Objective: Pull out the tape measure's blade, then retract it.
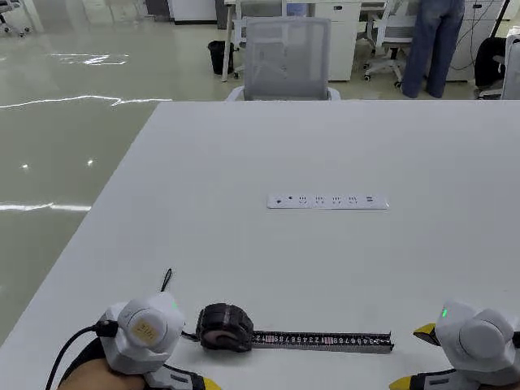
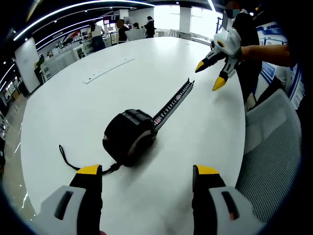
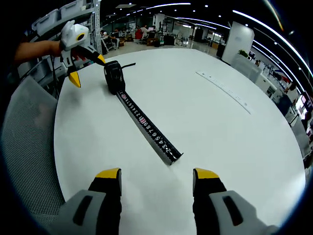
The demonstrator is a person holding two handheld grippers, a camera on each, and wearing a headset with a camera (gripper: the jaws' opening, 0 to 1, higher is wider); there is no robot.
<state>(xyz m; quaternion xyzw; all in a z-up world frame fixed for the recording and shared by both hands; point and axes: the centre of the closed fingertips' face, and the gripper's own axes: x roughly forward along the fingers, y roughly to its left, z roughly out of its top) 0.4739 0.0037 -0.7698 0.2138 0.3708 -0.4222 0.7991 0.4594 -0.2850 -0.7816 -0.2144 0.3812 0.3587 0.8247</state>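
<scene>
A black tape measure [image 1: 224, 327] lies on the white table [image 1: 325, 146] near its front edge, its blade [image 1: 323, 340] pulled out to the right and lying flat. My left gripper [image 2: 146, 172] stands open just behind the case [image 2: 128, 135], touching nothing. In the right gripper view the blade [image 3: 149, 129] runs from the case [image 3: 114, 76] toward me, and its end hook [image 3: 175, 157] stops a little short of my open right gripper [image 3: 156, 175]. The case's wrist strap [image 2: 66, 156] trails to the left.
A white power strip [image 1: 327, 201] lies mid-table. Beyond the far edge stands a grey mesh chair [image 1: 287, 58], and a person [image 1: 432, 45] stands by desks at the back right. Glossy floor [image 1: 65, 122] lies to the left of the table.
</scene>
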